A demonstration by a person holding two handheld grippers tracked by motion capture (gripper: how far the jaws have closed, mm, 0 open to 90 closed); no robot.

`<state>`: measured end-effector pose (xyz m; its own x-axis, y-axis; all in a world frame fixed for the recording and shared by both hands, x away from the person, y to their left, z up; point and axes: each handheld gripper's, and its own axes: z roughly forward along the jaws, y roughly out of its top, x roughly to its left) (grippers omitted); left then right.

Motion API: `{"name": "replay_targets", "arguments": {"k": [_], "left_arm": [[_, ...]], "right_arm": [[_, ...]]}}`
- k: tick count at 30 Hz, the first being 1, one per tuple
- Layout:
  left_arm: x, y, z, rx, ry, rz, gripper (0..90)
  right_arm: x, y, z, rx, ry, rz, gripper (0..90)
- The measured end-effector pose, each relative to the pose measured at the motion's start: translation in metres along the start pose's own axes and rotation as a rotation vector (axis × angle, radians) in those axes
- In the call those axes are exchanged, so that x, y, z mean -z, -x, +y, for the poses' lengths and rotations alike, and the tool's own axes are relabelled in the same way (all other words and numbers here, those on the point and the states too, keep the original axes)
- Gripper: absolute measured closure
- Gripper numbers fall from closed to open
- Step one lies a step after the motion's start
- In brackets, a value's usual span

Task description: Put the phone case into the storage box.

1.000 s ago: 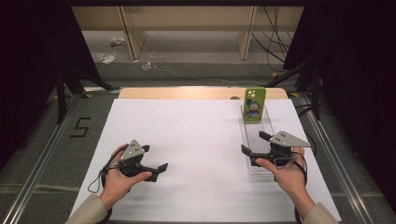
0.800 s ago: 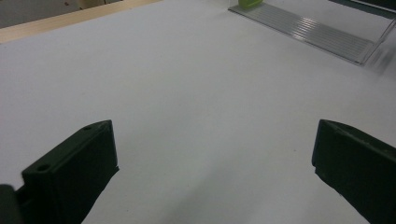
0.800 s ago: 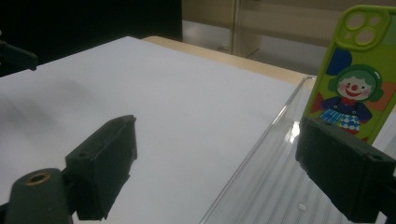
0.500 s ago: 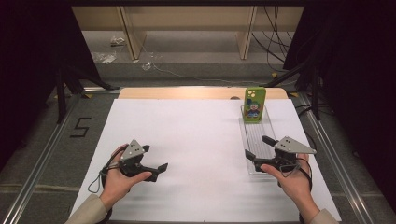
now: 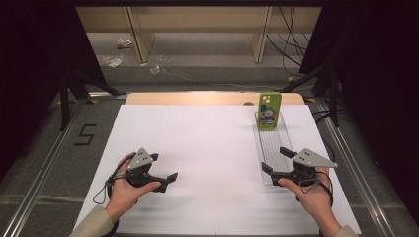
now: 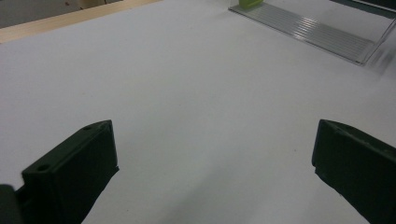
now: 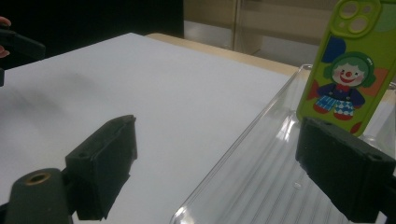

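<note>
A green phone case (image 5: pixel 269 110) (image 7: pixel 350 65) with a clown picture stands upright at the far end of a clear ribbed plastic rack (image 5: pixel 272 148) (image 7: pixel 261 182) (image 6: pixel 317 35) on the right of the white table. My right gripper (image 5: pixel 278 161) (image 7: pixel 219 163) is open over the rack's near end, its jaws wide apart with nothing between them. Over bare white surface at the near left, my left gripper (image 5: pixel 162 167) (image 6: pixel 212 163) is open and holds nothing.
The white sheet (image 5: pixel 207 148) covers the table, with a wooden edge (image 5: pixel 197 98) at the far side. Metal rails run along both sides, and a "5" mark (image 5: pixel 85 134) is on the floor at left. Cables and shelving lie beyond the table.
My right gripper has drawn back toward the near edge along the rack, a little to the right. The left gripper has stayed in place.
</note>
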<state>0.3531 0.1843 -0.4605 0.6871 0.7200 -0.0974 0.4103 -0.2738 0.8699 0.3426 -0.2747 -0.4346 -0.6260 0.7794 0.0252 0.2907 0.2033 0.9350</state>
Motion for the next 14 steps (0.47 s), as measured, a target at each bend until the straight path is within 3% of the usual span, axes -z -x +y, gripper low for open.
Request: {"name": "replay_targets", "arguments": {"k": [14], "left_arm": [[-0.0005, -0.0003, 0.0005, 0.004, 0.000, -0.001, 0.0]], "right_arm": [[-0.0014, -0.0002, -0.0009, -0.002, 0.009, -0.001, 13.2]]}}
